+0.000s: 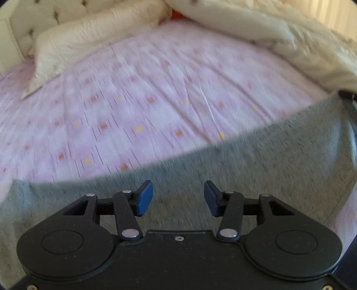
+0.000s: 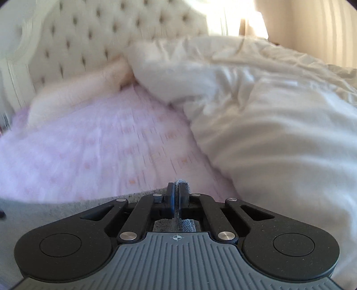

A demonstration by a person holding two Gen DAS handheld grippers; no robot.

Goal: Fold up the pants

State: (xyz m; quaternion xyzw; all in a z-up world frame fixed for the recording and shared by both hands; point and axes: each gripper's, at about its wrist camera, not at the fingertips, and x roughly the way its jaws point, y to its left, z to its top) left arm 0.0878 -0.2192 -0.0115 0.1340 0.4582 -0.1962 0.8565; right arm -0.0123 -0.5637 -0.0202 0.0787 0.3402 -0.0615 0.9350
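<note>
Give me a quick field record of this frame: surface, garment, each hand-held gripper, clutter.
surface: bed with pink patterned sheet
garment: grey pants, spread along the near edge of the bed
left hand-held gripper: jaws apart above the grey fabric, nothing between the pads
right hand-held gripper: shut on a pinch of the pants' fabric
clutter: cream pillow at far left, white duvet bunched at right
backdrop: tufted headboard
image quality: motion blur in both views

I log soft daylight with blown-out glare at the curtain (image 2: 252,20) top right, motion blur streaking the bedsheet (image 1: 133,107), fisheye bending, and dark vignetted corners in both views.
</note>
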